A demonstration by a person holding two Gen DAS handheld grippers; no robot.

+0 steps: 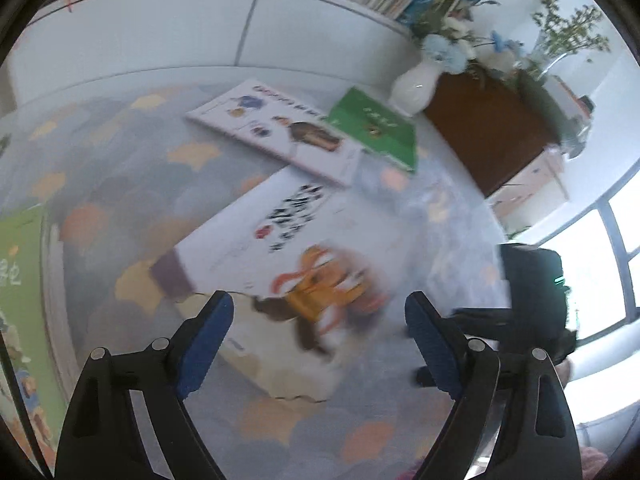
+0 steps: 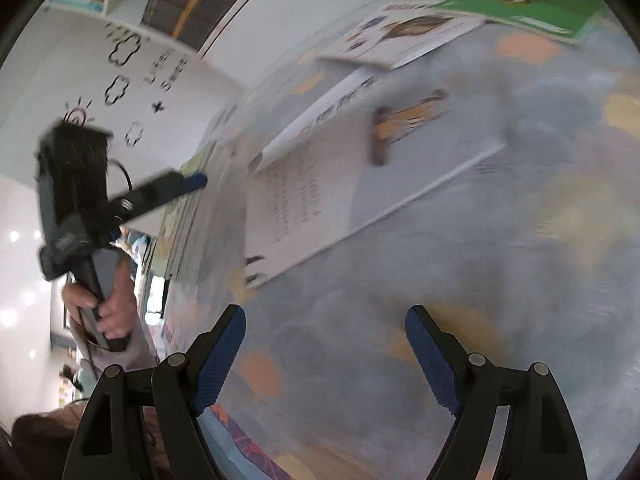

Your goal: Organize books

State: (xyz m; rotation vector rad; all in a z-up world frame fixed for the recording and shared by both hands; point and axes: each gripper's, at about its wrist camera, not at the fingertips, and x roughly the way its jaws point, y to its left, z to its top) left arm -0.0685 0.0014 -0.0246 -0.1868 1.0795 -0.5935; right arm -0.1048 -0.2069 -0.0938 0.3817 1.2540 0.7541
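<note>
Both tongs gape with nothing between their blue pads, the left gripper [image 1: 319, 338] above the white picture book [image 1: 288, 268] lying mid-mat [image 1: 120, 168]; the right gripper [image 2: 325, 350] over bare mat; a green book [image 1: 374, 128] rests near the mat's far edge by the vase [image 1: 414, 86].

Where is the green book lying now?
In the left wrist view, the green book lies far right on the mat, between the white vase and a white picture book.
</note>
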